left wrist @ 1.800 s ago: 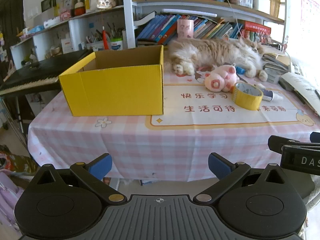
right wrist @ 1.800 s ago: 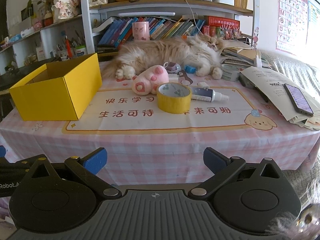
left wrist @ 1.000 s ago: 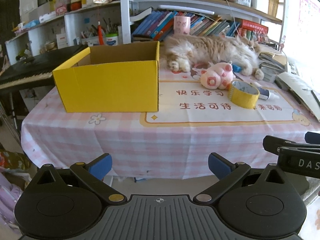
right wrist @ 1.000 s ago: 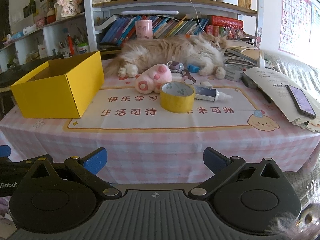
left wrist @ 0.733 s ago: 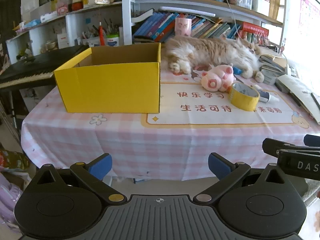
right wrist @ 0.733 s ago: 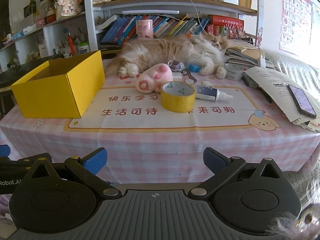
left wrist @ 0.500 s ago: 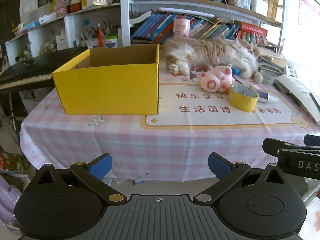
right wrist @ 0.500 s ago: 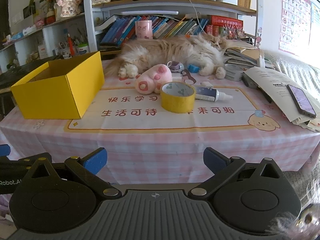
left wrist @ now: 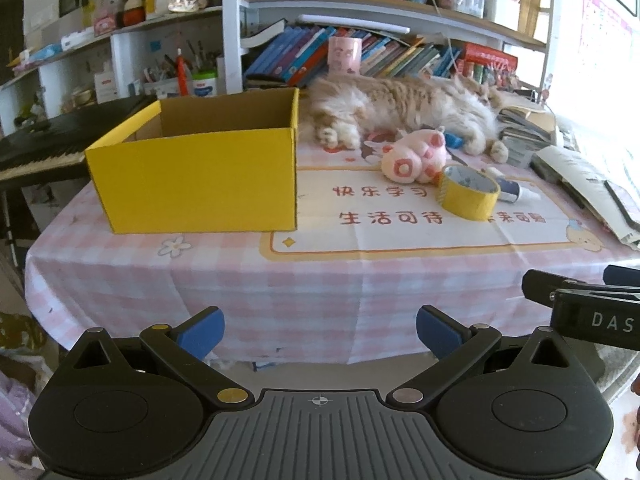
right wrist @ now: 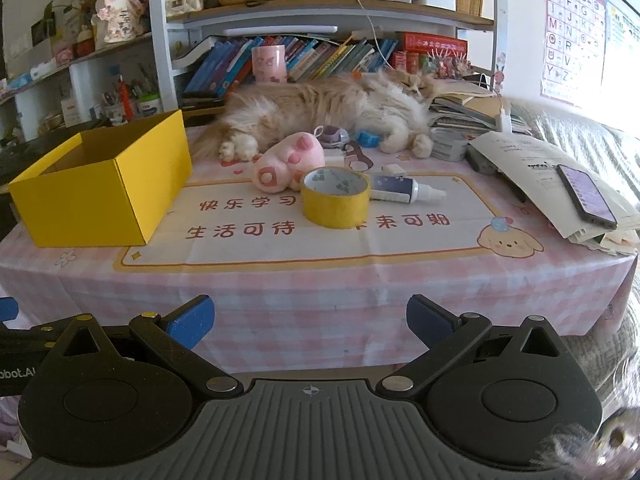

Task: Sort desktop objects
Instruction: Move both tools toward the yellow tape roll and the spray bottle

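Observation:
An open yellow cardboard box [left wrist: 200, 176] [right wrist: 100, 192] stands empty on the left of the pink checked table. On the mat lie a yellow tape roll [left wrist: 468, 197] [right wrist: 335, 197], a pink plush pig [left wrist: 414, 156] [right wrist: 290, 160] and a small dark dropper bottle [left wrist: 510, 191] [right wrist: 400, 191]. My left gripper [left wrist: 320, 326] is open, below and in front of the table's front edge. My right gripper [right wrist: 310, 318] is open too, equally short of the table, holding nothing.
A long-haired cat [left wrist: 404, 112] [right wrist: 328, 110] sleeps along the back of the table. Papers with a phone [right wrist: 586, 196] lie at the right edge. Bookshelves [right wrist: 320, 12] rise behind. A keyboard [left wrist: 40, 148] stands left of the table.
Both grippers stayed open and in front of the table. The left view drifted slightly back and lower, then came a little closer; the right view crept closer to the table.

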Motion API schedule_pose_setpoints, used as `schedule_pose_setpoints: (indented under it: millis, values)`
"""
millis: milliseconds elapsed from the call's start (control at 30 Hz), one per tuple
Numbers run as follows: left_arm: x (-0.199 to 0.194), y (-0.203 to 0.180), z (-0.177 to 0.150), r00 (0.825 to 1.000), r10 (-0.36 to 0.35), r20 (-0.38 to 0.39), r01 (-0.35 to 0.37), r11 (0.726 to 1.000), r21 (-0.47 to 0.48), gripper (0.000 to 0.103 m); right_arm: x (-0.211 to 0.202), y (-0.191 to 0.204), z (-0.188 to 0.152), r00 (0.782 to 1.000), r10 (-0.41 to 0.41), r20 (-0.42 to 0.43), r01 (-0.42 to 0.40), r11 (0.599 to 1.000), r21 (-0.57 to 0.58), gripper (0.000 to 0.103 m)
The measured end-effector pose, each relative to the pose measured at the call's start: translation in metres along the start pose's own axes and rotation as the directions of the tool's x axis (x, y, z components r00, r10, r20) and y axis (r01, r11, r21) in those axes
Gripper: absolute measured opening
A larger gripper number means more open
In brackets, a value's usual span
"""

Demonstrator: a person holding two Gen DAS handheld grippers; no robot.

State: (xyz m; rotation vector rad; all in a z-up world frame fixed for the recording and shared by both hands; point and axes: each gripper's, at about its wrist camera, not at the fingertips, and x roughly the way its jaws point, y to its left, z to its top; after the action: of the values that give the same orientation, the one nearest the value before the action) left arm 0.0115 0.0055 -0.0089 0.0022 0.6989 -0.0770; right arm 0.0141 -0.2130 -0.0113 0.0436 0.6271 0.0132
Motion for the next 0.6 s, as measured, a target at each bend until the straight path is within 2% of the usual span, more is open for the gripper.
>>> schedule_pose_setpoints:
  millis: [200, 600]
  values:
    - [0.003, -0.010, 0.003, 0.999, -0.041, 0.003, 0.041, 0.999, 0.028, 0.103, -0.002, -0.002, -0.001, 1.000, 0.003, 0.000, -0.003, 1.000, -0.011, 0.103]
    - [0.020, -0.034, 0.013, 0.995, -0.103, -0.011, 0.104, 0.993, 0.062, 0.103, 0.003, -0.025, 0.001, 0.998, -0.056, -0.012, 0.057, 0.998, 0.013, 0.103]
